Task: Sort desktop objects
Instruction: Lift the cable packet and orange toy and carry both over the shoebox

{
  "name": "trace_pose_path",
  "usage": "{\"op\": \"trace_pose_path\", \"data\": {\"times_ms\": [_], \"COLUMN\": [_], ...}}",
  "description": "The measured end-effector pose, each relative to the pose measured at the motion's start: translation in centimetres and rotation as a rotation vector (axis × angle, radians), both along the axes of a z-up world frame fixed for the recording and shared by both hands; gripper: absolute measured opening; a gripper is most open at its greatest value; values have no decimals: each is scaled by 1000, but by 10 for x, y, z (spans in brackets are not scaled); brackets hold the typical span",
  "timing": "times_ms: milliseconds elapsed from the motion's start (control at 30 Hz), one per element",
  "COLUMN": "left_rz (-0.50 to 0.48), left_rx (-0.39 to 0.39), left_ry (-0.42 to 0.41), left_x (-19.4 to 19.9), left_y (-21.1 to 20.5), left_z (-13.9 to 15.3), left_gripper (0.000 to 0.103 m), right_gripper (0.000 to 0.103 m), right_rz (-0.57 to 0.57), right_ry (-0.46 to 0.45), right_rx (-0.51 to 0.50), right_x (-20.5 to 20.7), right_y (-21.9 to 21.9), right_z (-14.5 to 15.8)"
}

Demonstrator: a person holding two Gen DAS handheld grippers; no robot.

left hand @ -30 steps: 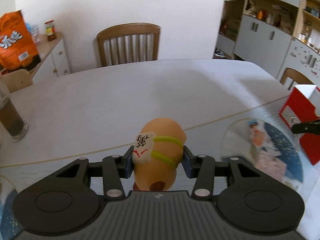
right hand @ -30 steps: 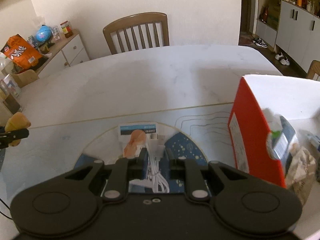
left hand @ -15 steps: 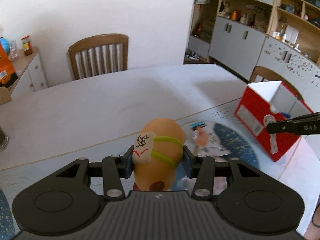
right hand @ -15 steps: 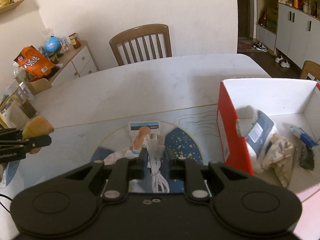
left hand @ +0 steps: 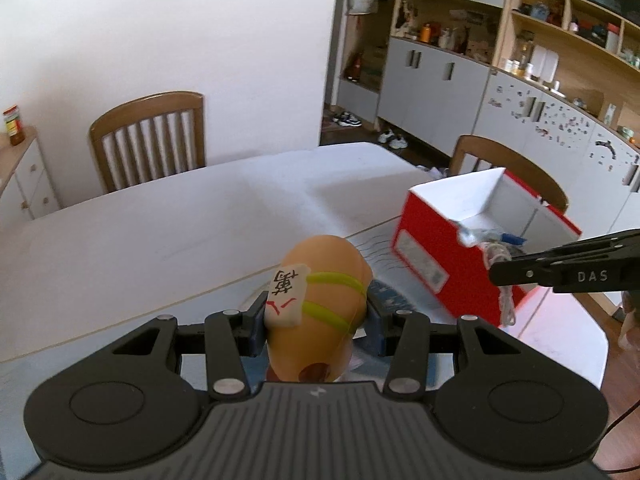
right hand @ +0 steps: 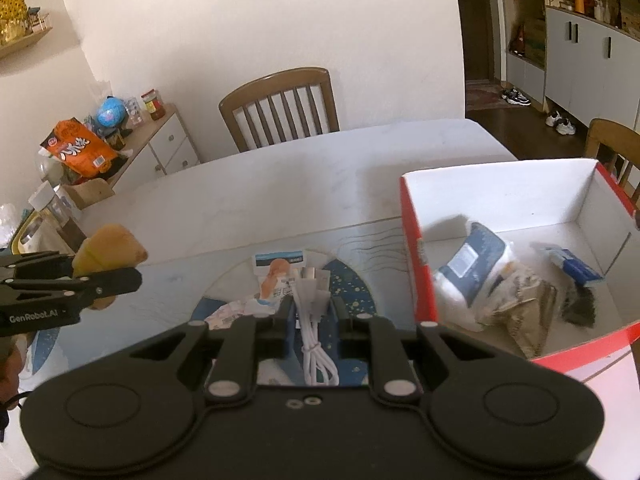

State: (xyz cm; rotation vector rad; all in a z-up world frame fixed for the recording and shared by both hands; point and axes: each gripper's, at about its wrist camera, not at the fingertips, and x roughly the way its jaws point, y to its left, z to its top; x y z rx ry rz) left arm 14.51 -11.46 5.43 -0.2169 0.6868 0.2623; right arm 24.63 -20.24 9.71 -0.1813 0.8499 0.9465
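Red box [left hand: 448, 248] nearer, contents [right hand: 500, 280] right-view only

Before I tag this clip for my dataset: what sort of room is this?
Most likely a home dining room: a large white table with wooden chairs, and wall cabinets with cluttered open shelves.

Toy [left hand: 320, 304]: tan-orange, two lime-green bands, a white tile with black and red characters. Box [right hand: 424, 280]: red outside, white inside. Cable [right hand: 314, 336]: white. Mat [right hand: 352, 288]: dark blue, speckled pale, with thin wavy lines on a light field. Bench [left hand: 160, 232]: white. Both grippers: black; left gripper [left hand: 316, 320] pads blue. Chair [right hand: 280, 108]: brown wood. Snack bag [right hand: 80, 152]: orange, white lettering.
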Motion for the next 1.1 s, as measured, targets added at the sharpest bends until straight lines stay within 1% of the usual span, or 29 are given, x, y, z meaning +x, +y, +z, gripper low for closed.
{"op": "trace_pose_path", "data": {"times_ms": [167,500,833,1100], "left_rz": [-43,-126,-184,-213], "left_rx": [-3,-6,-14,-9], "left_ry": [-7,-20,-11,21], "left_x": [27,85,137,173], "left_y": [-25,-74,-116,-141], "left_z": [5,9,3,-8], "left_gripper": [46,46,46,46], "right_gripper": [16,16,16,16], "right_rz": [-11,-38,-58,-75], "right_ry": [-4,-6,-2,5], "right_rx": [16,22,20,16], "right_x": [11,45,83,112], "right_y": [-18,-51,-79,-98], "right_z": [7,11,9,4]}}
